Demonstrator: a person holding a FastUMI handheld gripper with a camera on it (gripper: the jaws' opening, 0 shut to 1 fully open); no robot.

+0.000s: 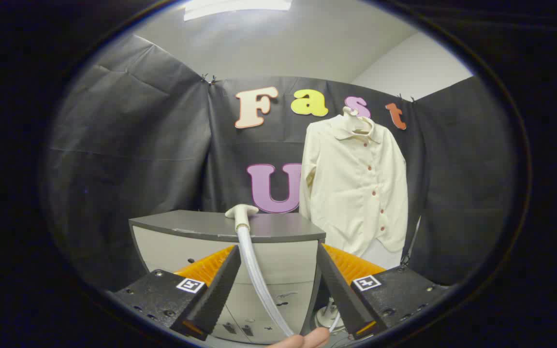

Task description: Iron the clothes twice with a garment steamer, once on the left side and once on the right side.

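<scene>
A cream button-up shirt (pixel 356 183) hangs on a hanger against the booth's back wall, beyond and to the right of my fingers. The steamer head (pixel 241 212) lies on top of a grey cabinet (pixel 278 229), ahead of my fingers. Its pale ribbed hose (pixel 259 285) runs down the cabinet's front, passing between my fingers without touching them. My gripper (pixel 278 251) is open, with nothing held. A fingertip of a person's hand (pixel 302 340) shows at the hose's lower end, below the fingers.
The cabinet has pale drawer fronts (pixel 288 290) facing me. A white round base (pixel 327 316) stands on the floor by the cabinet's right side, below the shirt. Black cloth walls close in the left and right sides.
</scene>
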